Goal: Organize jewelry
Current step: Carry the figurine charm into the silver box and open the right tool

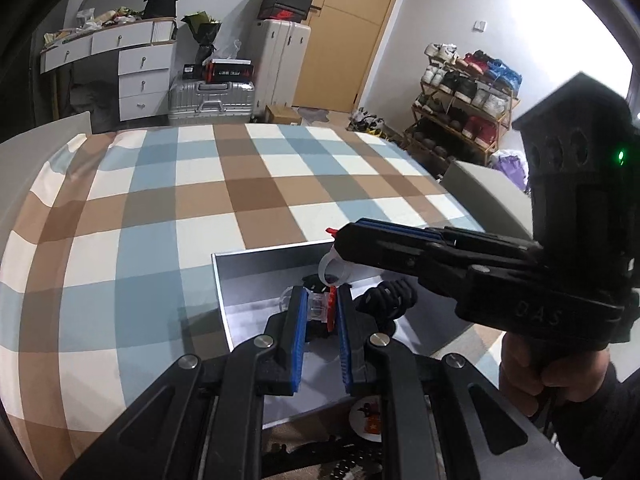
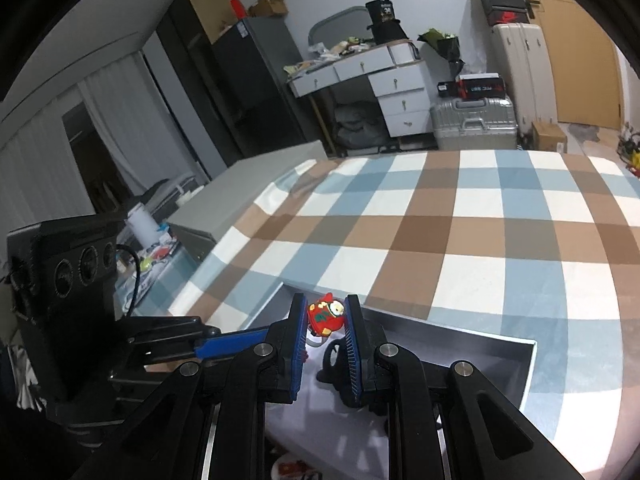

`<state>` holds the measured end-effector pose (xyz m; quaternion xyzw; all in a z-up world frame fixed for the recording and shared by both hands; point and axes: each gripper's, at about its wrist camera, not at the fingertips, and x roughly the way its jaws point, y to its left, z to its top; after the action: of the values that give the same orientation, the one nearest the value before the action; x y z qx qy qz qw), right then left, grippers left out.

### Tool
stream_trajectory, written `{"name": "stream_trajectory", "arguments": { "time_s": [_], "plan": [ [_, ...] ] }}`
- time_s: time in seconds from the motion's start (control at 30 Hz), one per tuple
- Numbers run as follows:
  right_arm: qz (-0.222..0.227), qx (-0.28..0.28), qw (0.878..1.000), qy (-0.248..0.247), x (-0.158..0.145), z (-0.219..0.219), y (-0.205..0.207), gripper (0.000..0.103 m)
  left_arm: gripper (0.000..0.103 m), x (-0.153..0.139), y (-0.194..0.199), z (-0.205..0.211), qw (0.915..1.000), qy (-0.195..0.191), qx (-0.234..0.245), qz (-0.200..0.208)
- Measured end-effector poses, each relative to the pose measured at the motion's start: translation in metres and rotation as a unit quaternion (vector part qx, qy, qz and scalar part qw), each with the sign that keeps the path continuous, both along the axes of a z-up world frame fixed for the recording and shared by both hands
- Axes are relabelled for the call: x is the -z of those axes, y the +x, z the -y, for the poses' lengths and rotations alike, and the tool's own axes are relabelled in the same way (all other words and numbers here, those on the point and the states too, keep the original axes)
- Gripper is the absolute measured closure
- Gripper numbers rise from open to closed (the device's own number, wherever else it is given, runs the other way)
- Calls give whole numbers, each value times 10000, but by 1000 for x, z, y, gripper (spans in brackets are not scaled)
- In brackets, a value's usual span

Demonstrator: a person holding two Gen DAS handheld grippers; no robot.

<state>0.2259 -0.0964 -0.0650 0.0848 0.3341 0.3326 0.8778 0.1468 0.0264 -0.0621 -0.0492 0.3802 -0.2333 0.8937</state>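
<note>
An open grey box [image 1: 219, 280] lies on the checked bedspread [image 1: 160, 200]. My left gripper [image 1: 320, 300] hangs over it, shut on a small clear piece with a red part [image 1: 320, 309]. My right gripper [image 1: 340, 240] reaches in from the right, with a white ring [image 1: 334, 270] dangling under its tips. In the right wrist view my right gripper [image 2: 326, 304] is shut on a red figure charm [image 2: 325, 315] above the grey box [image 2: 460, 340]. A blue finger [image 2: 236, 340] of the left gripper comes in from the left. A black cord [image 1: 386, 300] lies inside the box.
A small white dish with red bits [image 1: 366, 416] and dark beads [image 1: 340, 468] sit by the box's near edge. A person's hand [image 1: 532, 372] holds the right gripper's handle. A grey ledge [image 2: 248, 188] borders the bed. Suitcases [image 1: 212, 100], a desk [image 1: 140, 64] and a shoe rack [image 1: 460, 108] stand beyond.
</note>
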Motion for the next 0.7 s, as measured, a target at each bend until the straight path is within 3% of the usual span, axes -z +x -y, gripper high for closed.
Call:
{"name": "stream_trajectory", "arguments": {
  "time_s": [0.2, 0.33, 0.43, 0.5, 0.57, 0.7],
  "plan": [
    [-98, -3, 9999, -72, 4, -7, 5, 83, 93, 5, 4, -3, 9999, -28, 15, -115],
    [-292, 5, 9996, -12, 10, -7, 10, 83, 92, 6, 1, -3, 9997, 238, -85, 44],
    [-243, -17, 9996, 135, 6, -5, 7, 78, 71, 4, -2, -1, 9994, 316, -51, 161],
    [-138, 0, 9998, 153, 1, -3, 3, 71, 42, 1, -6, 0, 9993, 268, 8, 267],
    [-24, 85, 9998, 186, -6, 2, -4, 60, 34, -3, -11, 0, 9989, 212, -7, 417],
    [116, 356, 9983, 454, -17, 23, -18, 52, 34, -8, -15, 0, 9990, 143, 0, 419]
  ]
}}
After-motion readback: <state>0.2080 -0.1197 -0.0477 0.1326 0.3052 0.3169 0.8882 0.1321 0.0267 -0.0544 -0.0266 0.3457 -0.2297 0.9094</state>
